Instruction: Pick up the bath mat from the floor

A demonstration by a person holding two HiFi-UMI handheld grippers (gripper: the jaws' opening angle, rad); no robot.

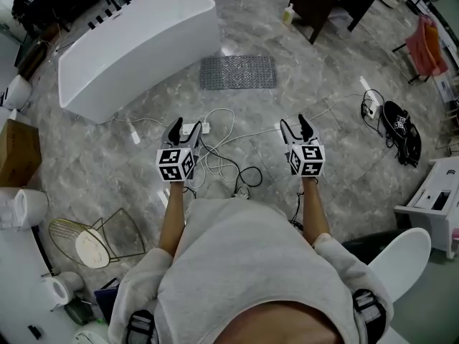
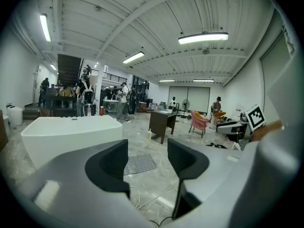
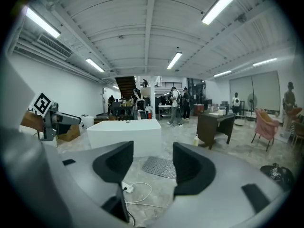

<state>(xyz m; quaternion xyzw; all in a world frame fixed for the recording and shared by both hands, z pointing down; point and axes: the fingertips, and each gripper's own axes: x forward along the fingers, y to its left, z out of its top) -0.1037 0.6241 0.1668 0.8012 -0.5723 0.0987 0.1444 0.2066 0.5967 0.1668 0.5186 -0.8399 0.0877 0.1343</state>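
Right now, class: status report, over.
Left hand-held gripper open, empty. Right hand-held gripper open, empty. Bath mat flat on floor, untouched. Cables lie short of it.

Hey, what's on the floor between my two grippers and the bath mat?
In the head view, white cables and a power strip lie short of the bath mat; otherwise the floor is bare.

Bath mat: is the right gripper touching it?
Apart. In the head view the right gripper hangs short of the bath mat, with a stretch of bare floor between them.
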